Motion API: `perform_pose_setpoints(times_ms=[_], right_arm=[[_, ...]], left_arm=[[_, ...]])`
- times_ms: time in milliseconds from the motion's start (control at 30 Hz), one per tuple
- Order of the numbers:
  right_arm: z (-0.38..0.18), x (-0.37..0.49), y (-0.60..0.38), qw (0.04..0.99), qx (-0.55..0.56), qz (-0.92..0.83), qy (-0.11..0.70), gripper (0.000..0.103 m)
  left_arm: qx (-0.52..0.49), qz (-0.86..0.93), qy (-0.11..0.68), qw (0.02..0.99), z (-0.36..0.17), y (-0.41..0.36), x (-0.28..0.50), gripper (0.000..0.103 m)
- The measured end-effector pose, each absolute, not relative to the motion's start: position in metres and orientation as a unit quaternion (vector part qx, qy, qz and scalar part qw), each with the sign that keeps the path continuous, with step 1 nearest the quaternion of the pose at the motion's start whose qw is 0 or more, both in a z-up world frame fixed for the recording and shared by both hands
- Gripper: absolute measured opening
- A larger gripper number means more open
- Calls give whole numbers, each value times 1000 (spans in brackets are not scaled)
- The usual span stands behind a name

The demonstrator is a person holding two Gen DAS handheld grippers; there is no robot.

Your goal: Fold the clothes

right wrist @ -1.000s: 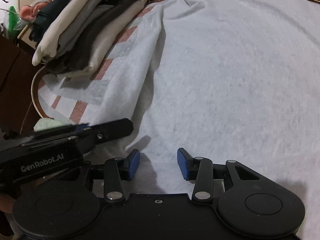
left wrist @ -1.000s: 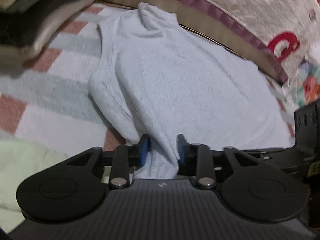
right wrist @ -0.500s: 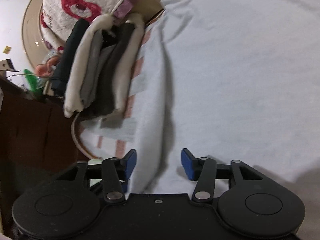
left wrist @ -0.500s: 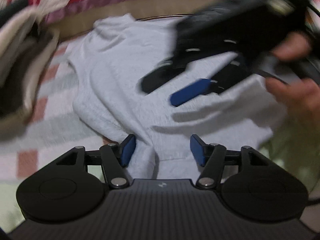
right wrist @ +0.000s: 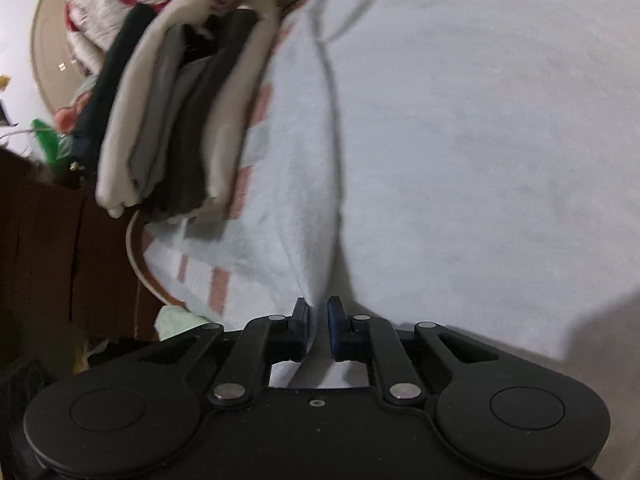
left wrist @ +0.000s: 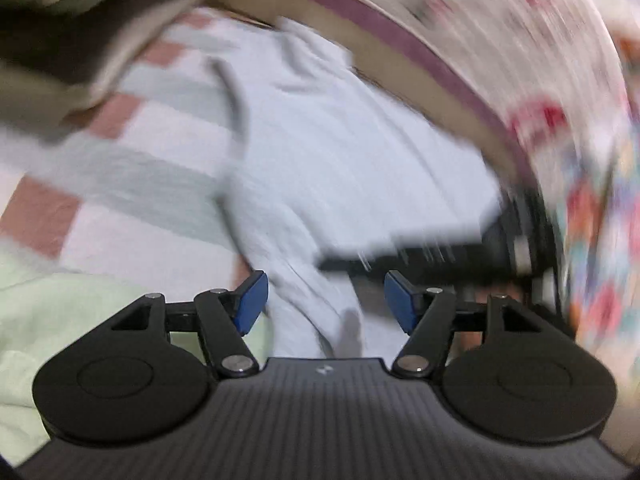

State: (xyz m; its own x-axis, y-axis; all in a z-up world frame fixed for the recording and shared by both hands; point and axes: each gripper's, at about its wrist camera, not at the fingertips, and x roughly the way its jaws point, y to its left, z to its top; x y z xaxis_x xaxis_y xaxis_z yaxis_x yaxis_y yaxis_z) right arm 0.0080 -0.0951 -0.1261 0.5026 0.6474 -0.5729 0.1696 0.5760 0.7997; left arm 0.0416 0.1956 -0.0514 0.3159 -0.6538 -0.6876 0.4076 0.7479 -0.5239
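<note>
A pale grey-white T-shirt (left wrist: 340,160) lies spread on a pink, grey and white checked cloth (left wrist: 120,208). The left wrist view is blurred by motion. My left gripper (left wrist: 325,300) stands open, and a fold of the shirt runs loosely between its blue pads without being pinched. In the right wrist view the same T-shirt (right wrist: 480,140) fills most of the frame. My right gripper (right wrist: 318,312) is shut on a raised ridge of the shirt's left side near its hem. The black body of the right gripper (left wrist: 460,256) shows at the right of the left wrist view.
A stack of folded clothes (right wrist: 180,120) in cream, grey and black sits left of the shirt. A quilted cover with red motifs (left wrist: 500,40) runs behind it. A pale green garment (left wrist: 60,308) lies at the near left. Dark wooden furniture (right wrist: 52,260) stands beyond the table's rounded edge.
My left gripper let go of the shirt's fold and opened wide. My right gripper moved left onto the shirt's side ridge and shut on it.
</note>
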Motion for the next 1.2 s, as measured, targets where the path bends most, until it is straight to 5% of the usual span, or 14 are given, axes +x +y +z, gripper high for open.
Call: perform_pose_setpoints(times_ms=[167, 300, 333, 367, 400, 433, 633, 867, 1000, 1033, 1133, 1200], right_arm=[[-121, -6, -92, 762, 409, 160, 476, 17], [-113, -20, -90, 775, 382, 159, 478, 31], [-111, -23, -89, 778, 375, 159, 478, 32], [-109, -26, -89, 781, 368, 159, 479, 33], [-107, -30, -88, 784, 361, 159, 479, 35], [-106, -33, -88, 787, 355, 161, 479, 36], [-103, -55, -94, 806, 311, 176, 471, 36], [-101, -55, -93, 810, 295, 177, 475, 36], [-100, -55, -91, 814, 283, 175, 475, 36], [-99, -55, -90, 815, 280, 175, 476, 36], [-95, -52, -86, 817, 269, 174, 480, 39], [-94, -51, -84, 819, 261, 175, 481, 41]], left_arm=[[-128, -283, 507, 804, -72, 176, 76, 64], [-120, -279, 521, 798, -91, 150, 90, 61], [-120, -276, 524, 797, -95, 145, 93, 54], [-117, -275, 523, 799, -97, 143, 93, 23], [-107, -272, 522, 801, -98, 141, 95, 6], [-89, -266, 514, 811, -95, 143, 96, 3], [-58, -170, 415, 892, -44, 203, 111, 3], [-21, -133, 451, 882, -80, 211, 121, 4], [-101, -99, 466, 873, -88, 234, 115, 9], [-128, -103, 468, 868, -85, 241, 112, 14], [-171, -140, 488, 844, -79, 252, 98, 53], [-187, -158, 513, 823, -81, 251, 92, 58]])
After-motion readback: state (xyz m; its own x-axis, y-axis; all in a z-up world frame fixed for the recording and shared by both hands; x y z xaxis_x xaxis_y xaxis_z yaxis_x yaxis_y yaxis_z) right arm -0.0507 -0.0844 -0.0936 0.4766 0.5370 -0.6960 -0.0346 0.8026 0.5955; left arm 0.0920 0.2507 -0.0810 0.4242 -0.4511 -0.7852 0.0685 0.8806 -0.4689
